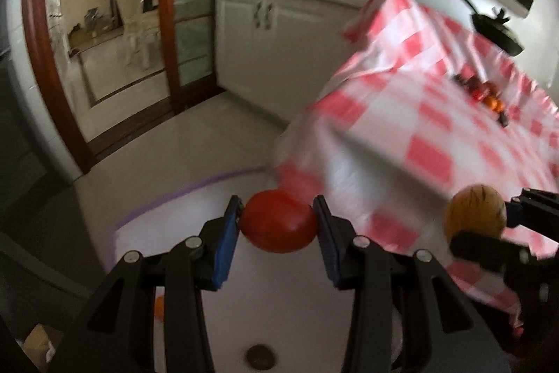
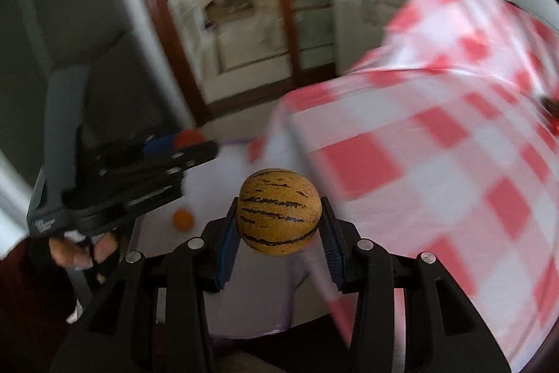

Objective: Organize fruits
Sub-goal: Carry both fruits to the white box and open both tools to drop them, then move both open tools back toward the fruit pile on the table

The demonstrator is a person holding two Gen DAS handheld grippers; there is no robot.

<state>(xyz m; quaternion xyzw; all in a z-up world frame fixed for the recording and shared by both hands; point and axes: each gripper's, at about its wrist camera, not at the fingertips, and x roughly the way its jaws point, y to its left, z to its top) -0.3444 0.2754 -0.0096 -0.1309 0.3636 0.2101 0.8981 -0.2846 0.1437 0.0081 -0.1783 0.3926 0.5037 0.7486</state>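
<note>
Now the left gripper (image 1: 279,219) clamps a red tomato (image 1: 279,222), the right gripper (image 2: 279,221) a striped melon (image 2: 278,211); the fruit pile (image 1: 484,93) lies upper right on the checked table (image 1: 401,114), nearer the right one

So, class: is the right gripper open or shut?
Shut on the striped melon: the right gripper has both blue pads pressing its sides.

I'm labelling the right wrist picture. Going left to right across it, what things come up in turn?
Person's hand → small orange fruit → striped yellow melon held in the right gripper → red-checked tablecloth.
</note>
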